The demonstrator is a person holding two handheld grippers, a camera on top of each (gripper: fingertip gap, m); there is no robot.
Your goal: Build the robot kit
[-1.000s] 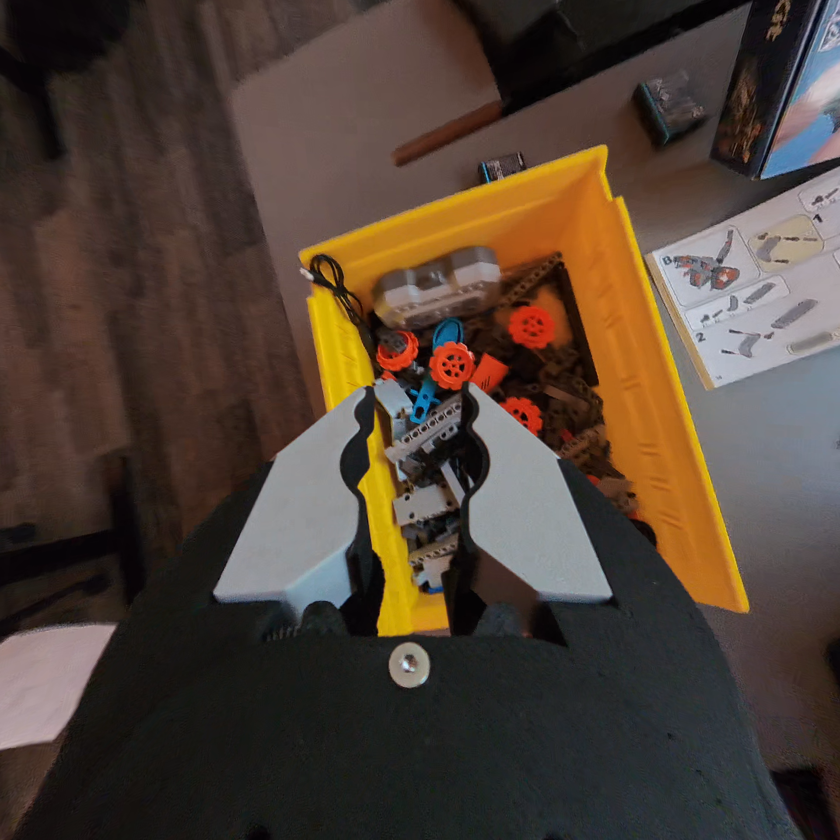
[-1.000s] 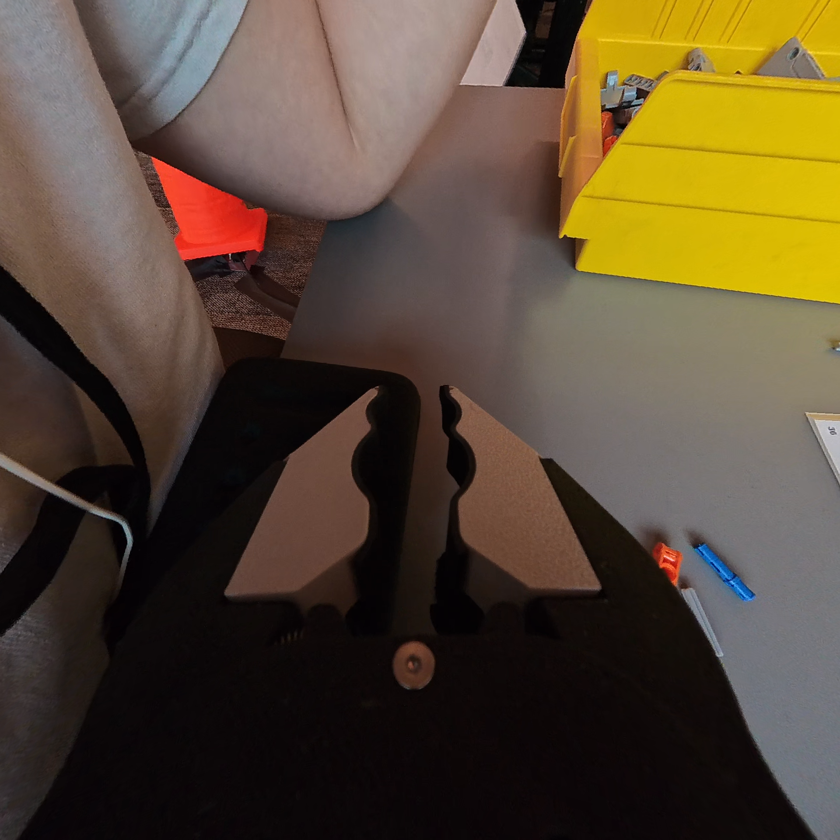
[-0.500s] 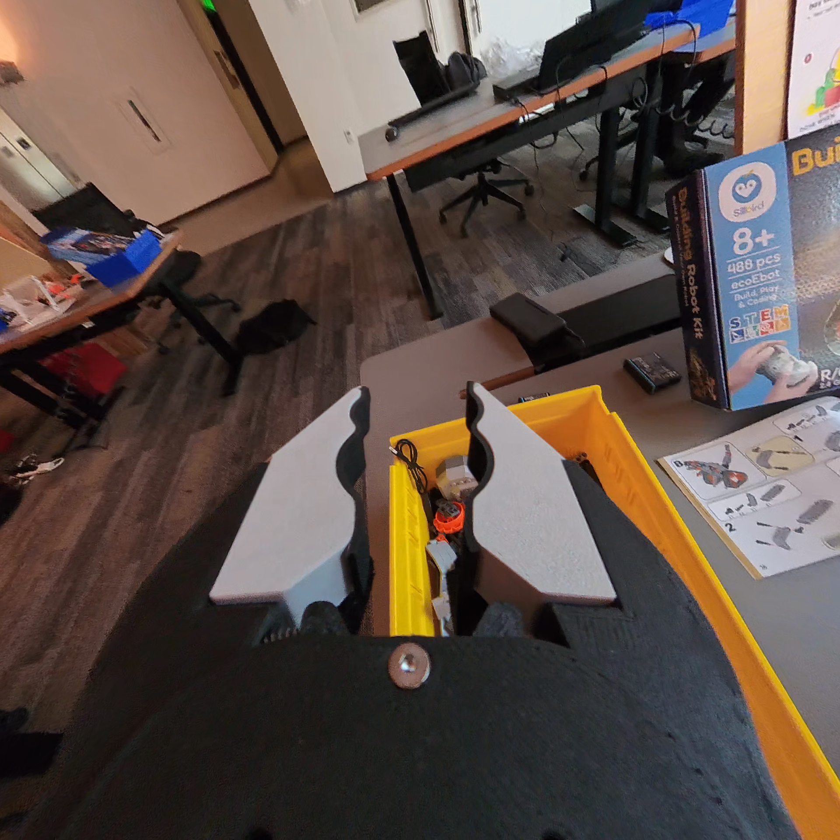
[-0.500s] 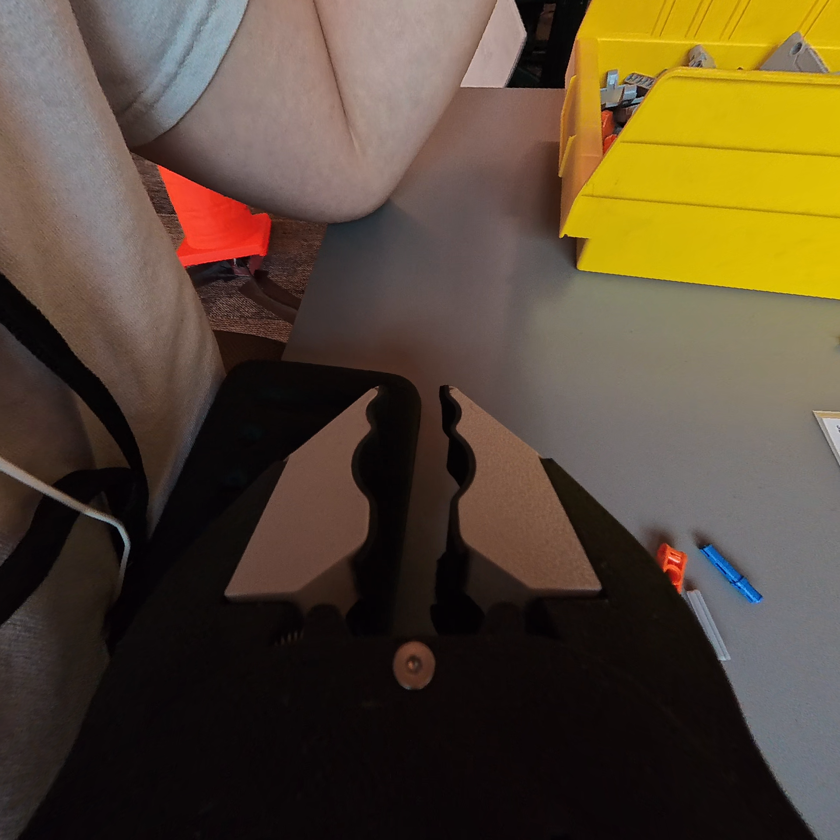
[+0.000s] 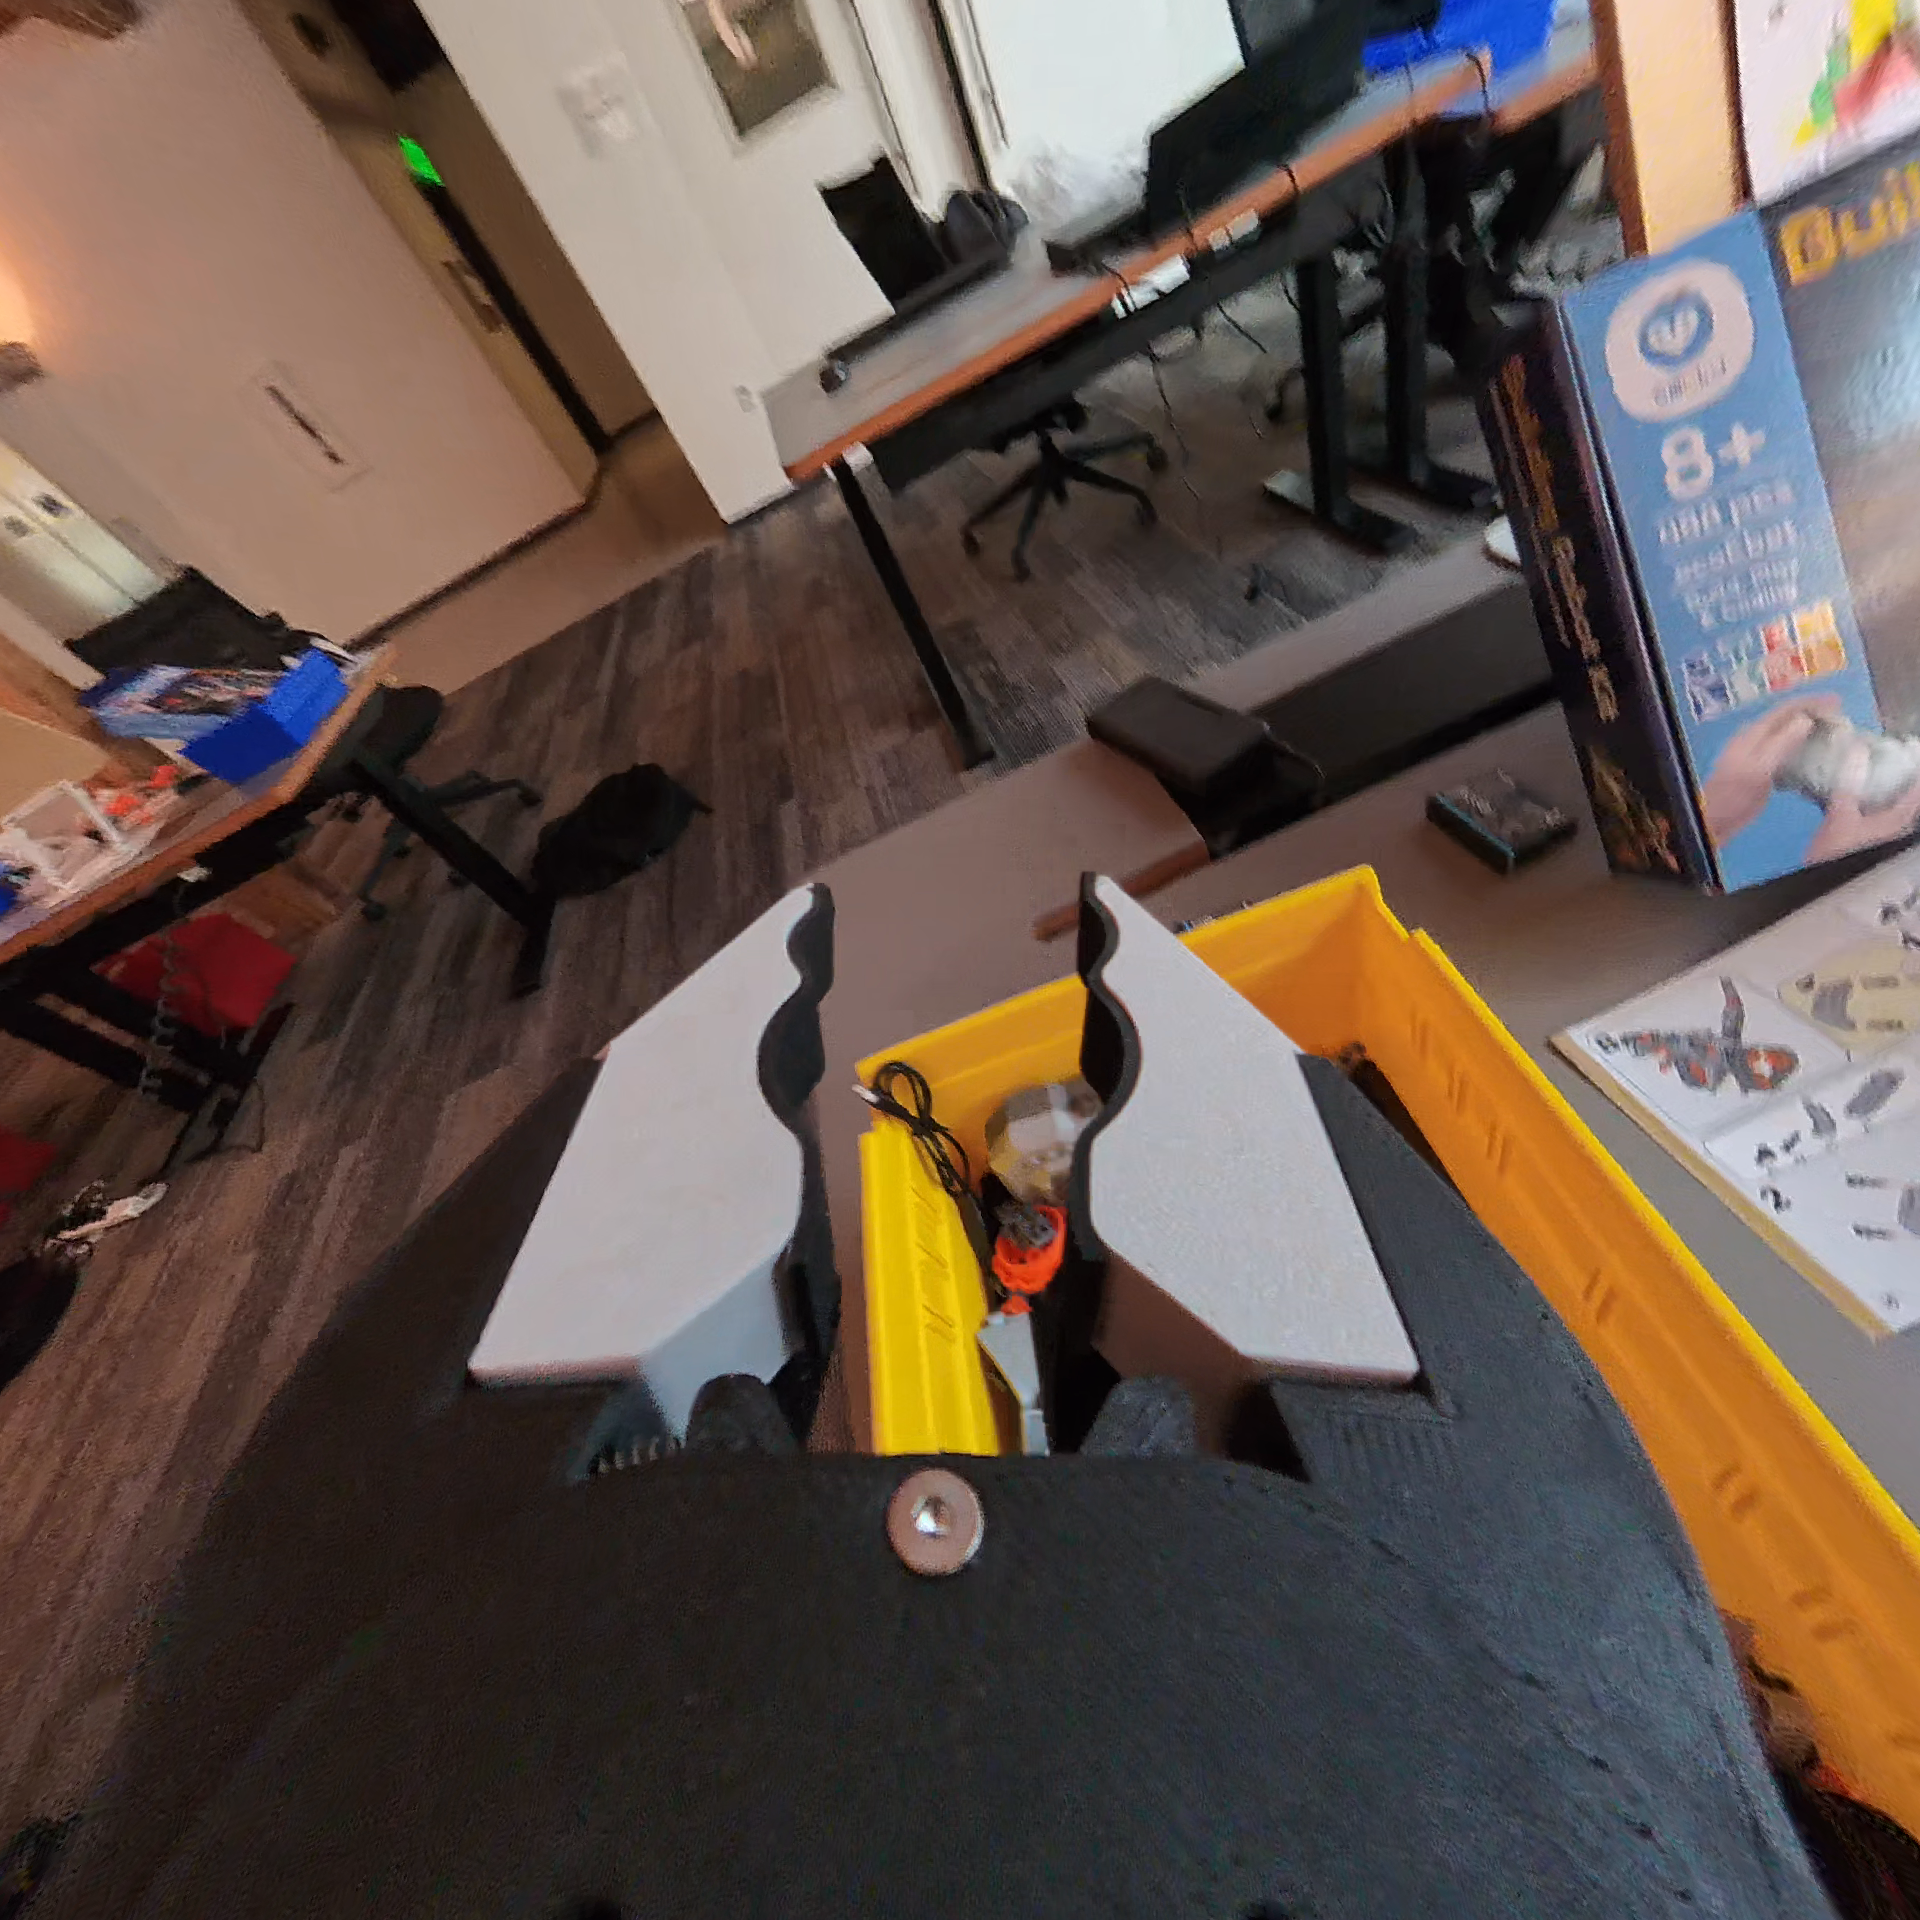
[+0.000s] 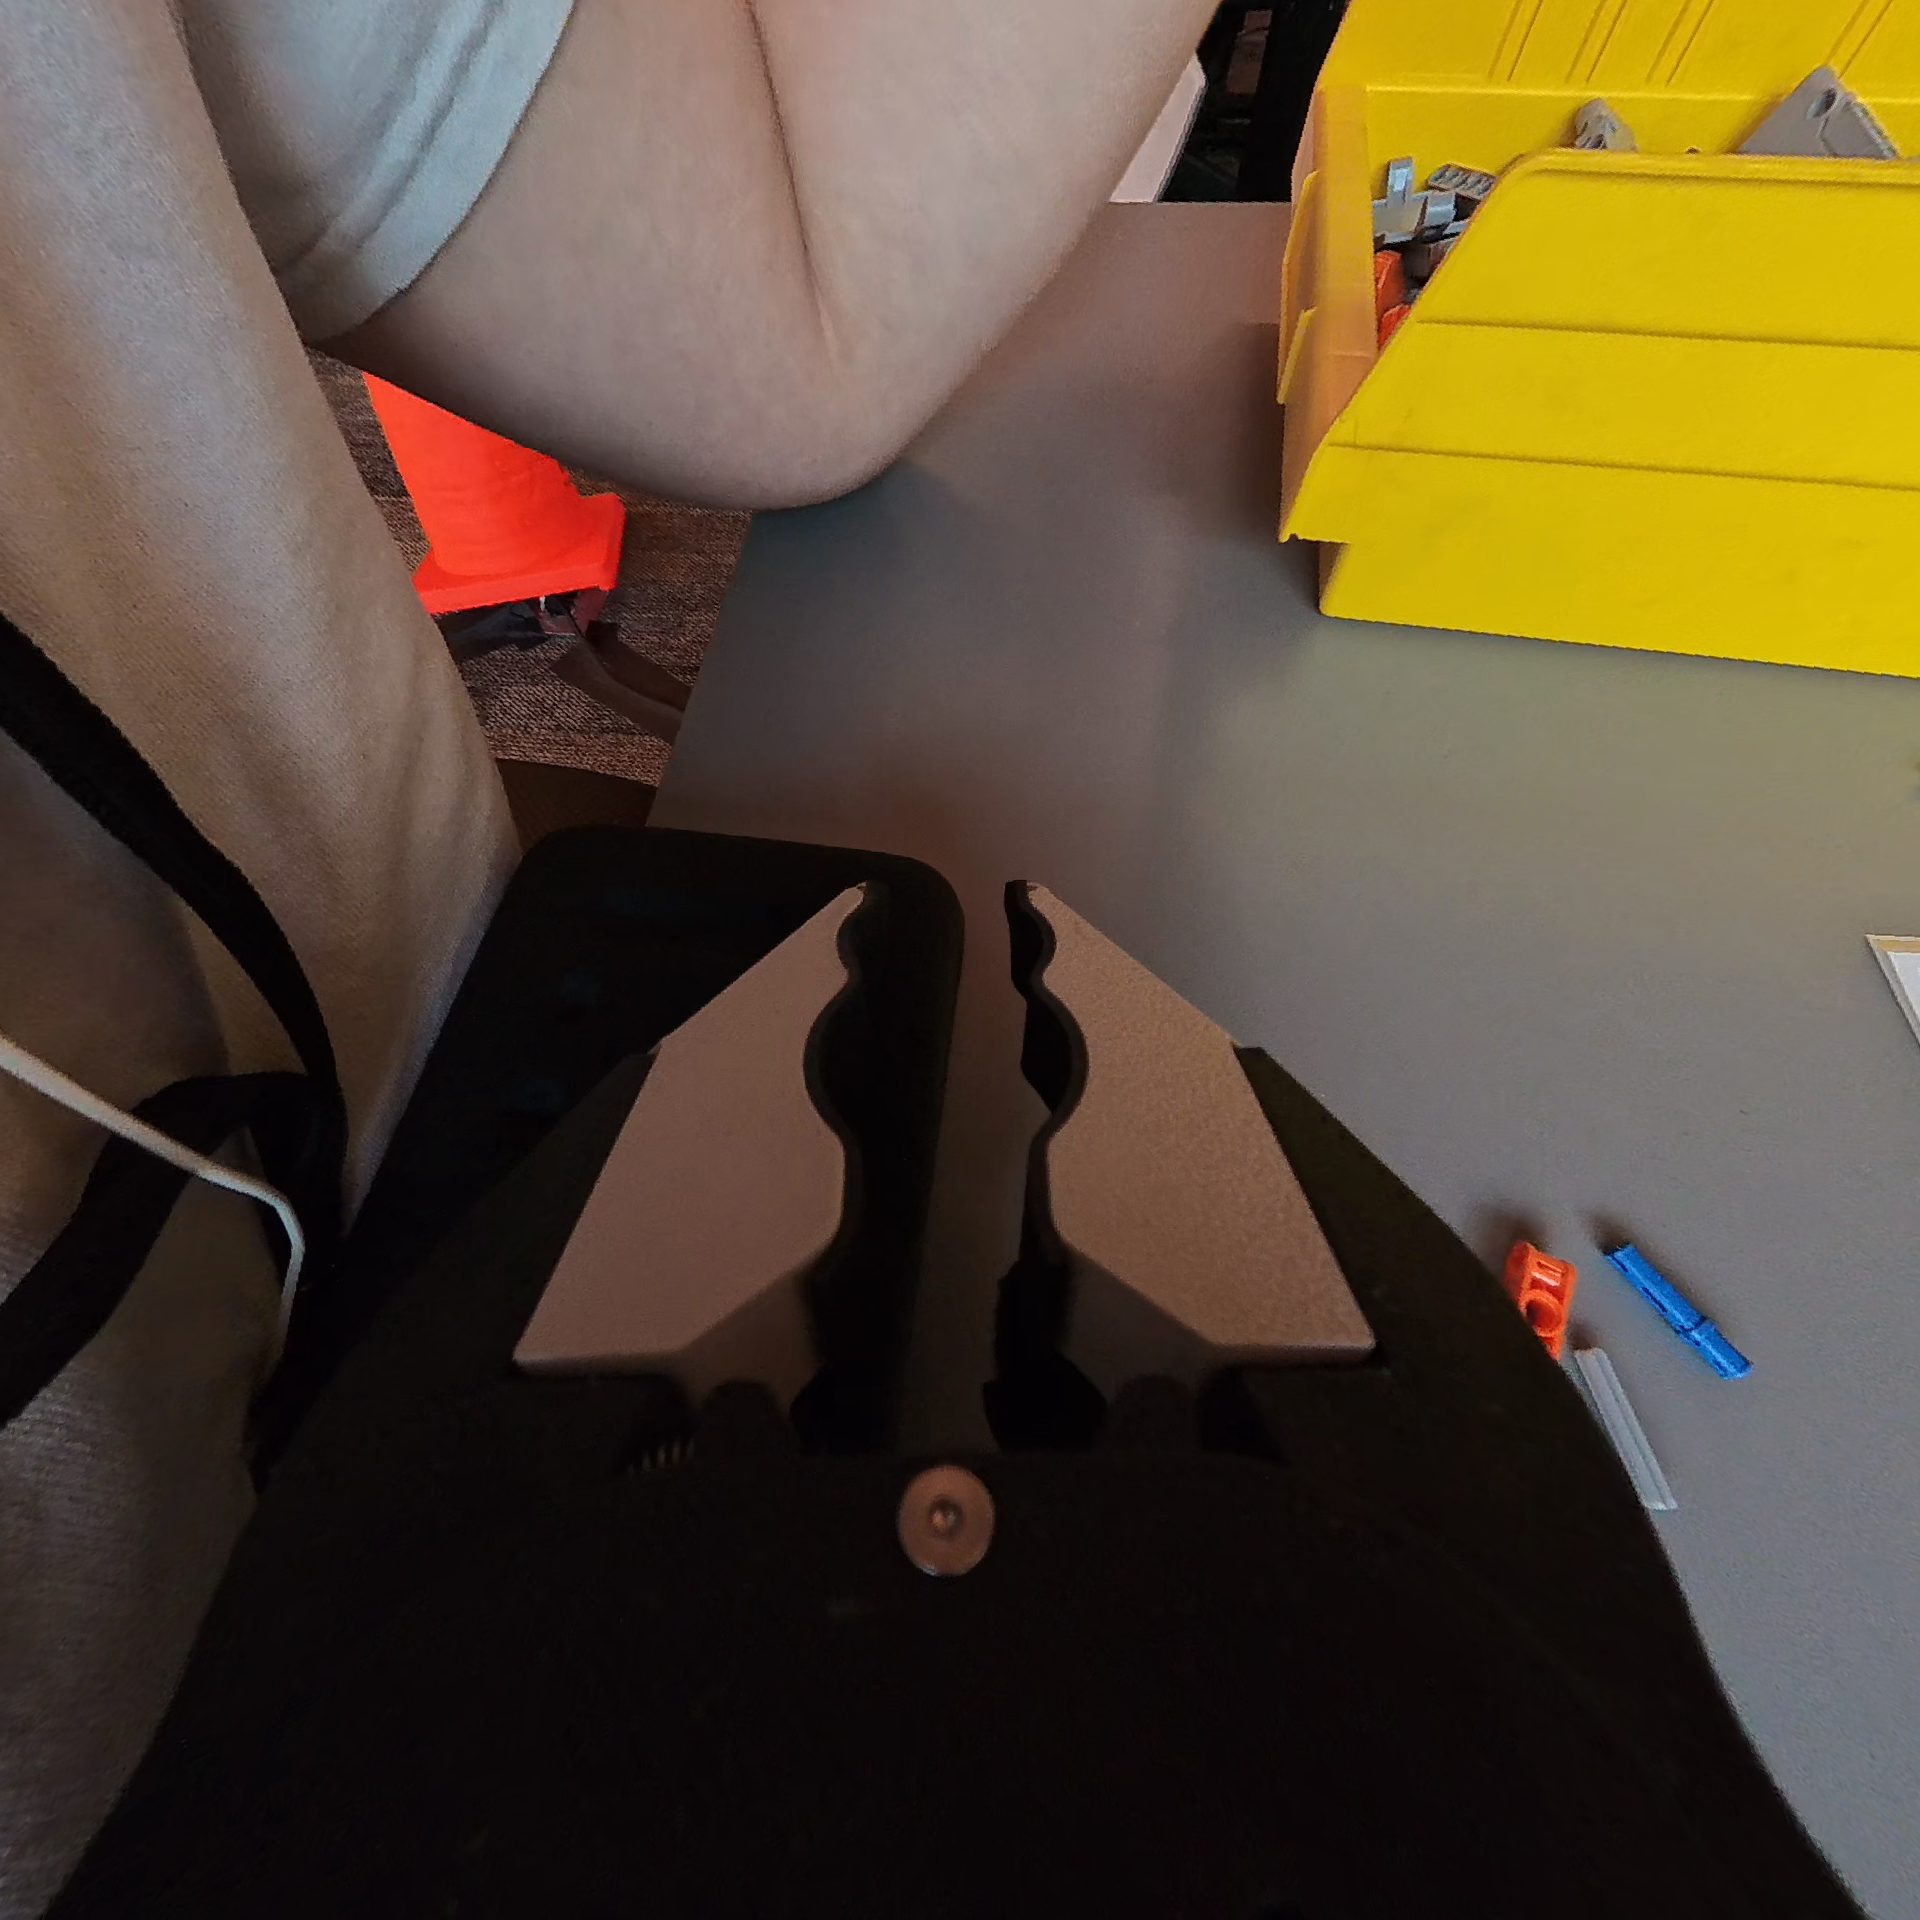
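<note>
1. Broadly, the grey counter (image 6: 1351,883) carried everything, and my arm (image 6: 779,312) reached across its near corner.
2. My left tongs (image 5: 951,925) hung parted and empty above the yellow bin (image 5: 1538,1174); it looked stiff, and its rim seemed the firmest place to take hold.
3. A tall printed box (image 5: 1714,540) stood beyond the bin, with an instruction sheet (image 5: 1787,1122) flat beside it.
4. My right tongs (image 6: 935,894) sat low over the counter, slightly apart, gripping nothing.
5. Inside the bin lay a thin black cable (image 5: 935,1132) and an orange wheel (image 5: 1029,1257), both probably light.
6. Just right of those tongs lay an orange connector (image 6: 1543,1294), a blue pin (image 6: 1678,1309) and a pale rod (image 6: 1626,1429): tiny, hard, likely slippery.
</note>
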